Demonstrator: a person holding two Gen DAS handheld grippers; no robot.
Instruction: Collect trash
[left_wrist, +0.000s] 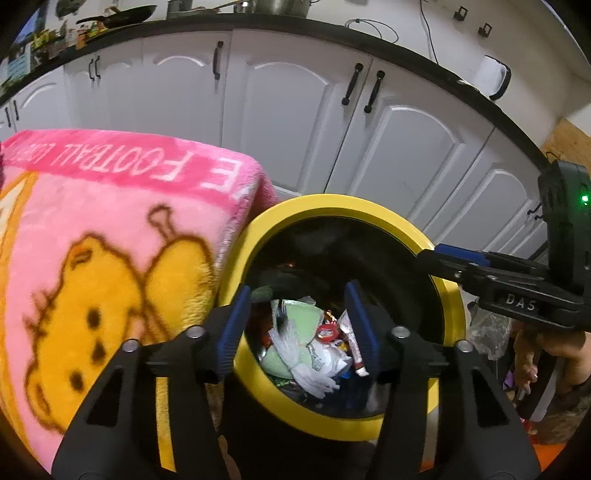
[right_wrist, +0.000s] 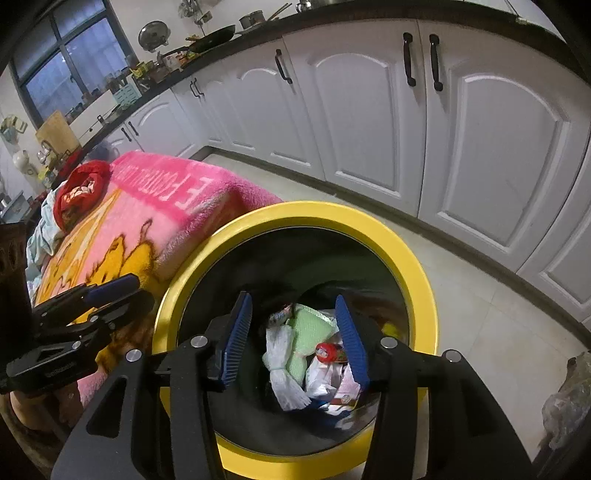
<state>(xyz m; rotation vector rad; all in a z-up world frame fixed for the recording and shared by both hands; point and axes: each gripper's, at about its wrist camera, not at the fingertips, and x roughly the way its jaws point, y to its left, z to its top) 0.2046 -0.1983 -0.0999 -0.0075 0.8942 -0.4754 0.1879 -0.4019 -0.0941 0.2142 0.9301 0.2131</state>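
Your left gripper (left_wrist: 301, 328) hangs over the yellow-rimmed bin (left_wrist: 448, 306) with its blue fingers (left_wrist: 236, 325) spread wide and nothing between them. Your right gripper (right_wrist: 295, 338) does the same from its own side, fingers (right_wrist: 238, 338) released and empty. In the left view you see the right gripper reaching in from the right edge, its tips over the bin's far right rim.

The trash (right_wrist: 295, 354) lies down inside the bin, well below both pairs of fingers and framed in the gap between them: a white knotted plastic bag (right_wrist: 282, 369), a pale green sponge-like piece (right_wrist: 310, 328), a red-and-white wrapper (right_wrist: 327, 350) and some crumpled white packaging. None of it touches your fingers.

Just left of the bin, touching its rim, is a surface covered with a pink blanket (right_wrist: 147, 229) with a yellow cartoon print. A red cloth (right_wrist: 79, 192) lies at its far end. White kitchen cabinets (right_wrist: 369, 110) run along the far side, beyond a strip of tiled floor (right_wrist: 498, 332). A crumpled clear plastic bag (right_wrist: 569, 398) sits on the floor near the right edge.
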